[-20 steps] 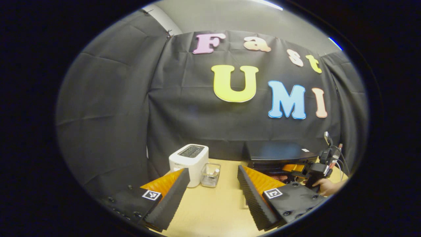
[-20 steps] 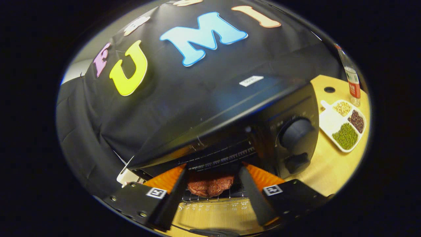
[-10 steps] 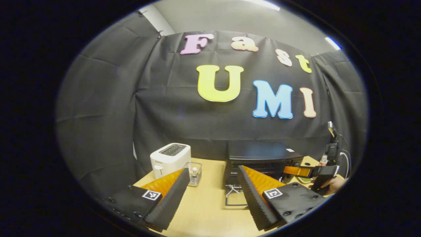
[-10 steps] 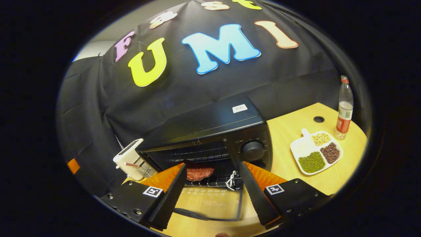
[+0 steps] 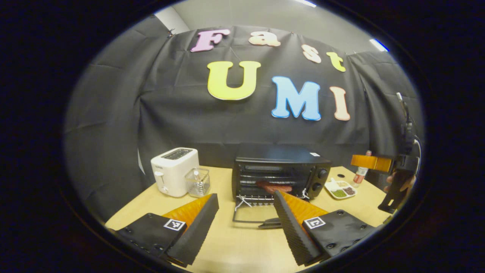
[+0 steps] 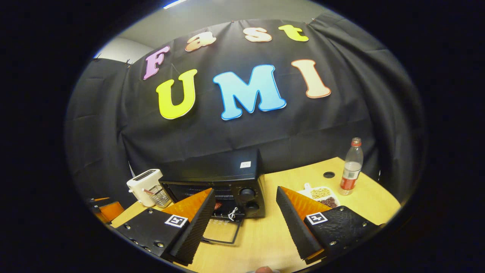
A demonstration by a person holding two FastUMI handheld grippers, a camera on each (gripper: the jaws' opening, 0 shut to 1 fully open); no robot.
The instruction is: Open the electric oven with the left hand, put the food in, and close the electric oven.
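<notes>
Both fingers (image 5: 204, 223) of the left gripper (image 5: 246, 223) stood wide apart with nothing between them, low over the wooden table (image 5: 235, 250); the right gripper (image 6: 244, 223) was spread just as wide and empty, its ridged fingers (image 6: 197, 223) over the same pale tabletop.

Going left to right in the left gripper view, a white boxy toaster (image 5: 174, 171) stood at the back left, with a clear square holder (image 5: 197, 182) just beside it. Next came the black electric oven (image 5: 280, 170), box-shaped, with two round knobs (image 5: 322, 173) on its right front panel. Its glass door (image 5: 250, 214) lay folded down flat toward the camera, open, and a wire rack (image 5: 261, 199) showed at the mouth. The food (image 5: 273, 187), a reddish-brown slab (meat, by its look), lay on the rack inside the oven. Right of the oven sat a white divided dish (image 5: 340, 189) of beans and grains, then a clear plastic bottle (image 5: 360, 175) with a red label. At the far right edge a hand (image 5: 407, 182) held the other gripper up, well apart from the oven.

In the right gripper view the bottle (image 6: 350, 167) stood upright near a round hole (image 6: 329, 174) in the tabletop.
</notes>
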